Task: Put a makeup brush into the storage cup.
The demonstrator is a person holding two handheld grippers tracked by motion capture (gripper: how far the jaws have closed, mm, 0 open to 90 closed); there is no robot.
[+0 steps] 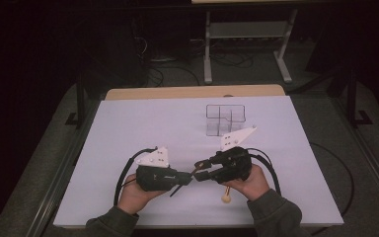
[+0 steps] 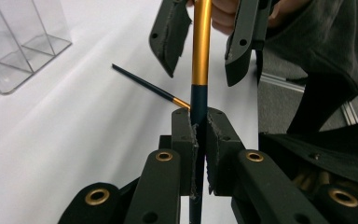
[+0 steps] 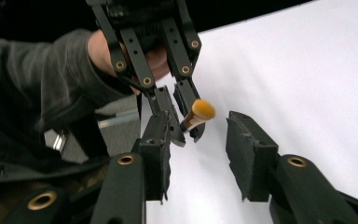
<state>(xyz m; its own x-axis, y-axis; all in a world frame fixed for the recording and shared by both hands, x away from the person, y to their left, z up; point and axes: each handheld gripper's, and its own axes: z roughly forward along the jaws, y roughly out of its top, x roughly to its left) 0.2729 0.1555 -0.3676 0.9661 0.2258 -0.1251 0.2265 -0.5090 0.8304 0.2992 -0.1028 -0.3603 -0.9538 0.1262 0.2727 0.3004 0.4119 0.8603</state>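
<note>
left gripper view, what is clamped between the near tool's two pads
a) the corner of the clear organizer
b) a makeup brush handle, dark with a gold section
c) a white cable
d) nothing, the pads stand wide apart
b: in the left gripper view the left tool has its pads pressed on the makeup brush handle, while the right tool stands open around the gold section.
</note>
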